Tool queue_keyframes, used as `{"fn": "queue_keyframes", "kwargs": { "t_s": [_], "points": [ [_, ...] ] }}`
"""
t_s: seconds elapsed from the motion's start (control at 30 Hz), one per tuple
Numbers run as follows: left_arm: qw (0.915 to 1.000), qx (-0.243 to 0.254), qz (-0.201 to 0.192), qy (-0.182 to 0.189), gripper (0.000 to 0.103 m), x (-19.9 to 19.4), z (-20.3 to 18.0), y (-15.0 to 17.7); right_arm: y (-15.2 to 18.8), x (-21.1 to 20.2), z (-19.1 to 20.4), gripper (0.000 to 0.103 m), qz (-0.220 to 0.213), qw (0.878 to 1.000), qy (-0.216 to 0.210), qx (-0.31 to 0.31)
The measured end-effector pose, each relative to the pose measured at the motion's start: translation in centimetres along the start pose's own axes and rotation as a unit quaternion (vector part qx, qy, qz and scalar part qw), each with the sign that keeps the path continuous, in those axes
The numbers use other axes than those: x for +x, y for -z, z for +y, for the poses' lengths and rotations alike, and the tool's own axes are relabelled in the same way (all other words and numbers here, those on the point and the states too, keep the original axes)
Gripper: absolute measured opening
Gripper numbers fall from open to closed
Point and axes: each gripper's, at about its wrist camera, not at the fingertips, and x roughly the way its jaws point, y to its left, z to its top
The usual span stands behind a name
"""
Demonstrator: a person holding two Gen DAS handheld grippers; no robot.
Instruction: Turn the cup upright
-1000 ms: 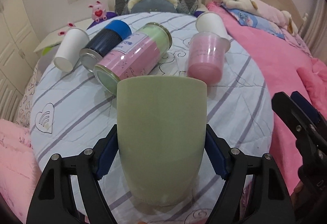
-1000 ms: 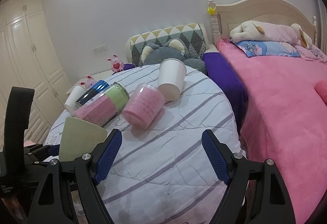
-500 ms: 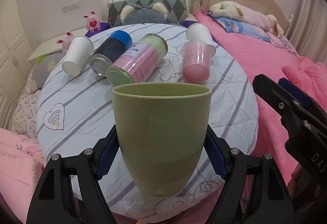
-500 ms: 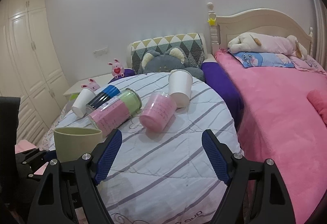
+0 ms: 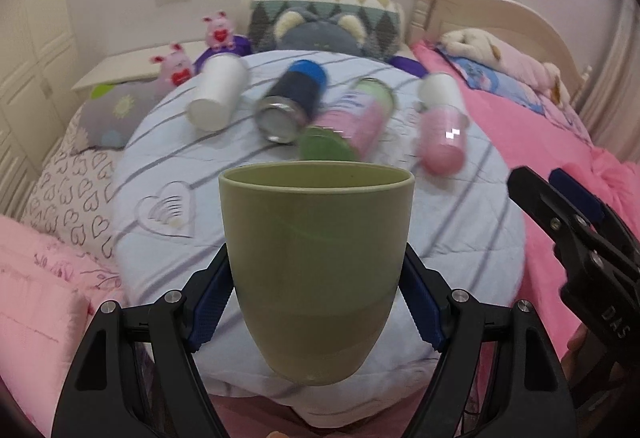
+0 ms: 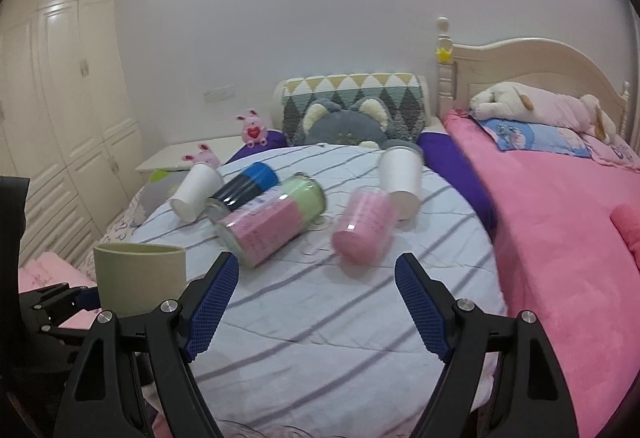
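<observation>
The left gripper [image 5: 316, 290] has the green cup [image 5: 316, 262] clamped between its blue pads, jaws pressed on either side of the lower body, and the cup sits mouth up with its long axis vertical, rim level, base tapering down to a rounded bottom. It hangs in the air over the near edge of the striped round cushion [image 5: 460, 238], clear of the surface as far as I can judge, so setting it down means going straight down and a touch forward onto that cushion. The cup is matte olive, plain and apparently empty. The right gripper [image 6: 316, 302] is spread wide with nothing in it, off to the cup's right, so the left one has the job. Beyond the cup lie a pink-and-green tumbler [image 5: 352, 122], a blue-capped flask [image 5: 294, 102] and a pink cup [image 5: 442, 138], all on their sides.
</observation>
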Motion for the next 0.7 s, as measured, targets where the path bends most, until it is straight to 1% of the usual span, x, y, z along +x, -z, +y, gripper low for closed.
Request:
{"fn": "queue_keyframes", "kwargs": {
  "t_s": [0.17, 0.3, 0.53, 0.7],
  "points": [
    [0.9994, -0.030, 0.012, -0.010, 0.079, 1.6, 3.6, -0.9, -0.1, 1.4, 2.3, 0.082, 0.010, 1.000, -0.014, -0.017],
    [0.9989, -0.037, 0.017, -0.023, 0.079, 3.1, 5.4, -2.0, -0.3, 2.6, 3.5, 0.082, 0.018, 0.999, -0.019, -0.026],
    [0.9988, -0.027, 0.029, -0.028, 0.079, 5.9, 6.1, -4.0, -0.6, 4.8, 4.1, 0.082, 0.034, 0.999, -0.017, -0.025],
    [0.9986, -0.009, 0.033, -0.040, 0.079, 7.0, 5.6, -4.1, -0.8, 5.6, 4.0, 0.082, 0.040, 0.999, -0.011, -0.024]
  ]
}}
